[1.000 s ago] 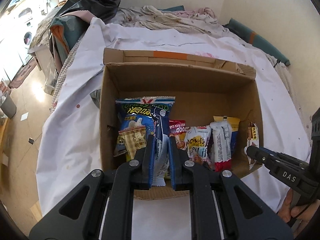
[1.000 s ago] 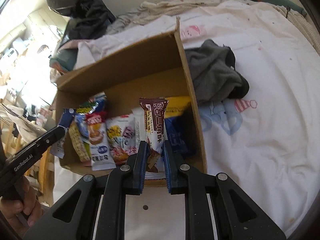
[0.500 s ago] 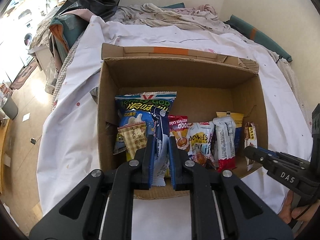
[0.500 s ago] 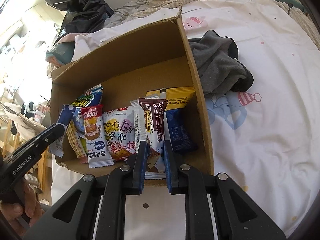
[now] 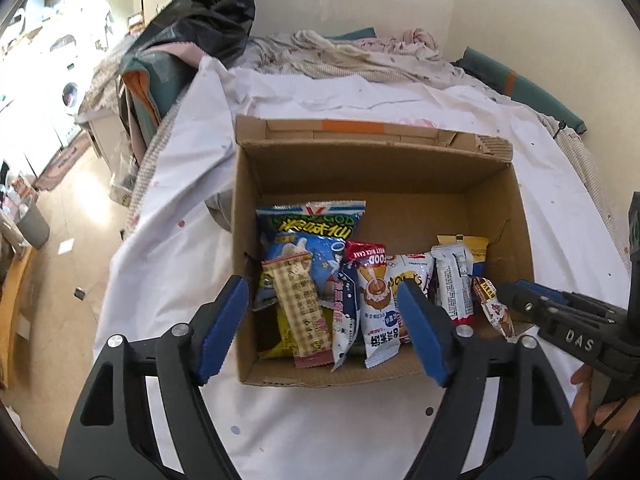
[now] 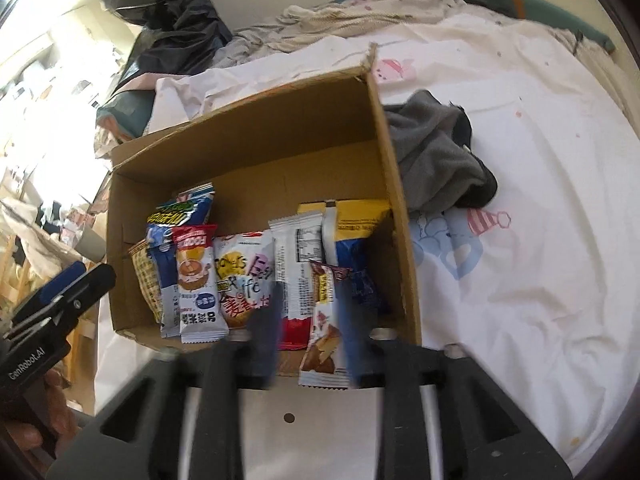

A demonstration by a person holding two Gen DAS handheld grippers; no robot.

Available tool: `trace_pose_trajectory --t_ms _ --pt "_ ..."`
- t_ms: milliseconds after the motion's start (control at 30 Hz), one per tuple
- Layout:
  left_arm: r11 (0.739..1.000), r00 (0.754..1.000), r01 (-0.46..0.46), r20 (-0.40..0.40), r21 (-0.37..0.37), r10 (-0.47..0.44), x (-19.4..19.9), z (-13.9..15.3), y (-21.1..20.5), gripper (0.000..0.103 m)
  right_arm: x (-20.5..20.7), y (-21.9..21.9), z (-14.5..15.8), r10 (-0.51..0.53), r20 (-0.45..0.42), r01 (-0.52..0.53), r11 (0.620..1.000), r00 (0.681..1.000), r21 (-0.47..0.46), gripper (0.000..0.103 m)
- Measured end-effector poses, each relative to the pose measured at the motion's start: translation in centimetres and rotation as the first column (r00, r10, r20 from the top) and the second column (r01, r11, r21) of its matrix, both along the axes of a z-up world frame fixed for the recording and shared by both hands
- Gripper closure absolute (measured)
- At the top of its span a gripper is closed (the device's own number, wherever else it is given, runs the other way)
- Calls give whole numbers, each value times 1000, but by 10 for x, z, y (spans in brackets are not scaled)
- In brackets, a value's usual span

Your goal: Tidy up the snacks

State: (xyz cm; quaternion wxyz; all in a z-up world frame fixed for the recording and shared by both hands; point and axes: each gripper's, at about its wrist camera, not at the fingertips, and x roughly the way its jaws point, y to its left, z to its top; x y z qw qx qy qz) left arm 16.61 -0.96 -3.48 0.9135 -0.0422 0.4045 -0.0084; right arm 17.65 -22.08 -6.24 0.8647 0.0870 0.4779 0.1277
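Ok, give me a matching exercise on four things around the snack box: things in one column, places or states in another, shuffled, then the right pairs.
Things
1. brown chocolate snack
2. grey cloth
3. large blue bag
4. left gripper

Places or states
A. lies on the bedsheet outside the cardboard box
B. open, nothing held
C. at the box's left end
D. between the right gripper's open pads

Pairs: 1-D, 2-A, 3-C, 4-B

Snack packets (image 5: 372,280) stand in box (image 5: 384,172) on bedsheet (image 5: 172,264).
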Motion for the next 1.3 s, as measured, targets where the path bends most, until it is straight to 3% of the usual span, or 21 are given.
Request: trace_pose_trajectory --t_ms 33,67,467,667,733,933,1100,1300 --pt "1000 1000 -1 10 3 1 -2 2 1 29 -2 1 2 3 13 -3 1000 1000 -2 6" --pt "1000 1000 -6 17 8 6 -5 4 3 29 -5 2 5 0 39 0 1000 999 -1 5" --pt "998 997 -59 60 22 58 -47 25 21 29 -64 -3 55 7 222 -15 999 975 33 5" --pt "997 996 -67 60 44 64 -77 28 24 28 -88 -16 53 -22 183 6 996 983 90 3" --pt "996 995 -76 63 50 73 -88 27 26 18 -97 -19 51 -37 182 19 995 983 100 3" --pt "996 996 -87 37 -10 87 -112 18 33 2 -121 -17 44 -70 177 62 997 982 50 3" --pt "996 995 -84 51 41 82 -118 13 25 2 -131 3 46 -37 232 49 998 972 -46 3" --pt "996 994 -92 68 23 90 -117 14 24 2 -136 23 46 7 293 27 993 956 -111 3"
